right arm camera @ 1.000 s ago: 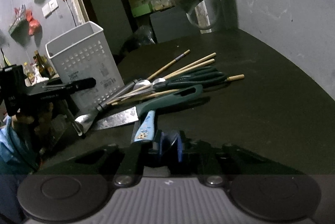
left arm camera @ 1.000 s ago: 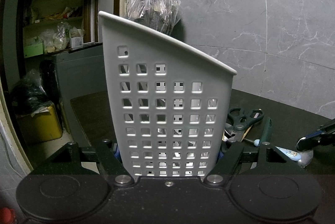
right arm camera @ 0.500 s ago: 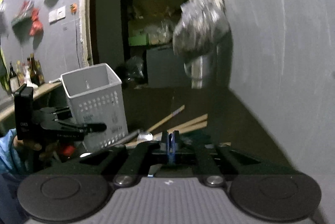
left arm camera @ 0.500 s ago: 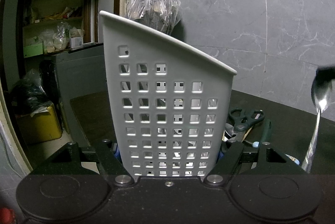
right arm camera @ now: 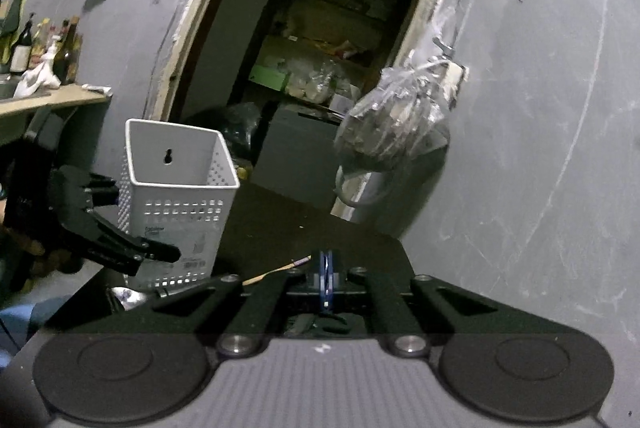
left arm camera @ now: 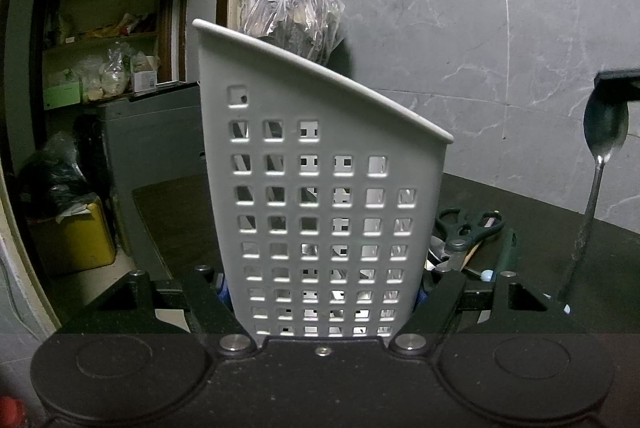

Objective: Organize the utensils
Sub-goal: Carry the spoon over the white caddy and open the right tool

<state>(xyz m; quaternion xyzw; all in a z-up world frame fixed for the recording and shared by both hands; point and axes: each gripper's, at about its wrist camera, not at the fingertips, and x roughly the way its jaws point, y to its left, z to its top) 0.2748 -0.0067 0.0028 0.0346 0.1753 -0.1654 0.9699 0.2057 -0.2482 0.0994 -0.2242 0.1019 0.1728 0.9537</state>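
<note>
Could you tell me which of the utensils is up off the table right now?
The spoon: it hangs bowl-up in the air at right, while the scissors lie on the table beside the basket.

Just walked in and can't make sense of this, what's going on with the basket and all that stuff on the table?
A person is sorting utensils with a handheld tool in each hand. The left tool is clamped on the white perforated basket, holding it upright on the dark table. The right tool is shut, and a metal spoon hangs bowl-up in the air just right of the basket. Scissors and other utensils lie on the table behind the basket.
</note>
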